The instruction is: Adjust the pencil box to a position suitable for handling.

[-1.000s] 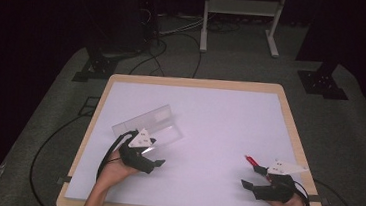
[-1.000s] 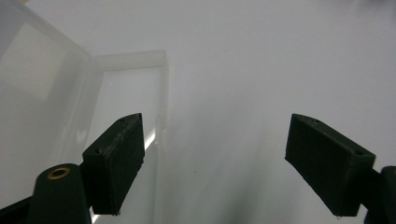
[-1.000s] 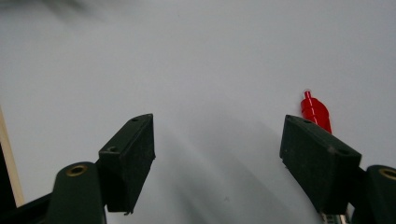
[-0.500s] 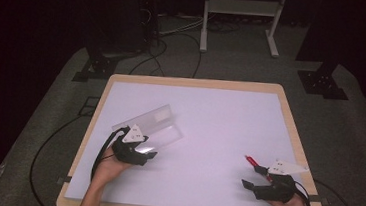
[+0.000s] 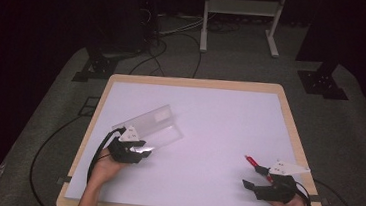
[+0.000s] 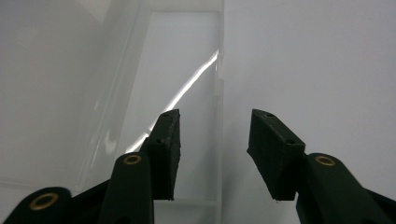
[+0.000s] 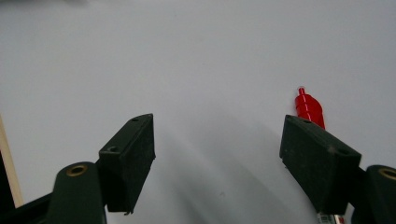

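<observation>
Tongs on the left stood open, their ribbed black jaws straddling the near right edge of a clear plastic case, one jaw over the case's floor and the other outside over the bare counter. To do this step well, as I judged it, the person needed to slide forward until the thin wall sat squarely between the pads, then close gently, because hard, glossy plastic of that kind would likely skate away or flex under a skewed pinch. From above, the left tongs sat at the near corner of the case, which lay flat on the left half of the counter, a long, shallow, see-through rectangle catching a bright streak of glare. On the right, the right tongs were open wide and empty, low over the matte white surface, with a red pen-like object lying just beyond the right-hand jaw; whether it touched that jaw I could not tell. In the high view the red object rested near the right tongs, well apart from the case. Farther off, the counter's pale wooden rim gave way to grey carpet, cables and dark stands.
</observation>
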Tool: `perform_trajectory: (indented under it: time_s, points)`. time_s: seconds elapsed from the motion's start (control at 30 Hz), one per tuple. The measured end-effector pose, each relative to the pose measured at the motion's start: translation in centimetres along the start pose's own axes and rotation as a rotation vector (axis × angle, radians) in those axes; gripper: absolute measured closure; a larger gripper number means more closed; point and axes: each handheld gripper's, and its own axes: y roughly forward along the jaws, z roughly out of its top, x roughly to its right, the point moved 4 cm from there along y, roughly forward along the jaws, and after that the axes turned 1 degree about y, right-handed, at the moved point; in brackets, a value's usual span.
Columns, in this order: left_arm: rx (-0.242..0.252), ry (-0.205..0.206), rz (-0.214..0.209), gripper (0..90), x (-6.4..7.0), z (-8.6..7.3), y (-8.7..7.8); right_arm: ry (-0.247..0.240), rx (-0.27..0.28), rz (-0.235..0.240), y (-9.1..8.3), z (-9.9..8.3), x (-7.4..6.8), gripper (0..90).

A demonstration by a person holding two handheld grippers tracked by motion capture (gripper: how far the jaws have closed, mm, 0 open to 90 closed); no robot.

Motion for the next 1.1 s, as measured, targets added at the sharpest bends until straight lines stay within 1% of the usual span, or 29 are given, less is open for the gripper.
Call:
perform_trajectory:
  time_s: [0.07,0.1,0.27,0.3,0.33,0.4,0.5,0.7,0.73,0.8,1.0,1.1]
  points:
    - [-0.002,-0.002,-0.003,56.4,0.05,-0.04,0.06,0.001,0.0,0.0,0.02,-0.01,0.03,25.5]
    - [-0.009,0.006,-0.01,58.4,0.05,-0.13,0.18,0.0,-0.003,0.001,0.04,-0.04,0.05,25.5]
    - [-0.017,0.011,-0.009,62.6,0.02,-0.24,0.22,0.0,-0.001,0.003,-0.01,-0.05,0.0,25.5]
    - [-0.029,0.014,-0.009,65.9,-0.01,-0.33,0.22,0.0,-0.001,0.001,0.05,-0.06,0.07,25.5]
    - [-0.029,0.014,-0.009,67.0,-0.01,-0.33,0.22,0.0,-0.001,0.001,0.05,-0.06,0.07,25.5]
    - [-0.045,0.018,-0.02,69.3,-0.04,-0.47,0.39,-0.004,-0.006,0.003,0.08,-0.09,0.03,25.5]
    - [-0.051,0.011,-0.016,71.6,-0.08,-0.57,0.54,-0.001,-0.002,0.004,0.02,-0.09,0.01,25.5]
    - [-0.059,0.021,-0.015,75.1,-0.02,-0.59,0.65,-0.001,-0.006,0.004,0.07,-0.16,0.05,25.5]
    - [-0.062,0.021,-0.015,77.2,-0.06,-0.62,0.67,-0.002,-0.003,0.004,0.01,-0.14,0.0,25.5]
    - [-0.069,0.021,-0.017,78.8,-0.07,-0.71,0.73,0.001,-0.001,0.005,-0.01,-0.14,0.04,25.5]
    - [-0.081,0.019,-0.021,79.9,-0.09,-0.81,0.94,-0.005,-0.004,0.007,0.05,-0.18,-0.02,25.5]
    - [-0.081,0.017,-0.021,81.3,-0.05,-0.83,1.01,0.002,-0.007,0.01,0.12,-0.24,-0.01,25.5]
